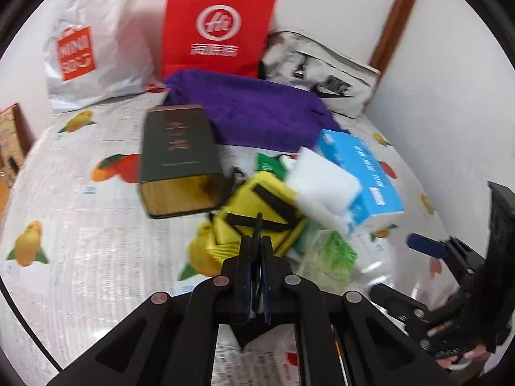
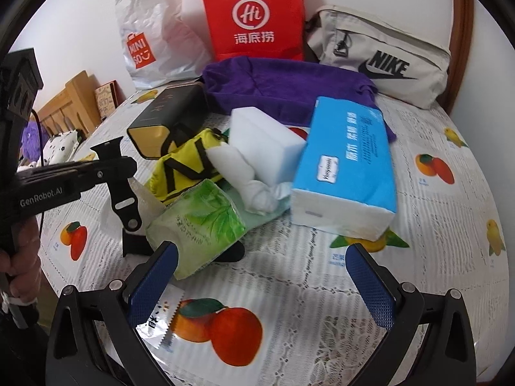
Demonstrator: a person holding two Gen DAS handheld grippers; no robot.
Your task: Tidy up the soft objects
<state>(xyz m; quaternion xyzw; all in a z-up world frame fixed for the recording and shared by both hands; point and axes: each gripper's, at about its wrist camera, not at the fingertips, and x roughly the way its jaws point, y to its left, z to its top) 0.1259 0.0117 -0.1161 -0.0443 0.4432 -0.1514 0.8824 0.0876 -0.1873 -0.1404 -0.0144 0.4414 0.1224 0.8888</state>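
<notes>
white wall behind fruit-print counter (image 2: 322,289). left tool (image 1: 257,244) clenched on yellow bag (image 1: 257,206) strap, prob to lift it clear; right tool (image 2: 262,276) released, waiting.

Glossy plastic tissue pack (image 2: 346,167), fuzzy purple cloth towel (image 2: 283,87), crinkled plastic bag (image 2: 154,32).

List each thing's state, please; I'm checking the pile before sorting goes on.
left gripper, jaws shut on a thin black strap
right gripper, jaws open, empty
red bag, upright against the wall
white shopping bag, upright, crumpled
blue tissue pack, tilted on the pile
yellow bag, crumpled
dark box, on its side
</notes>
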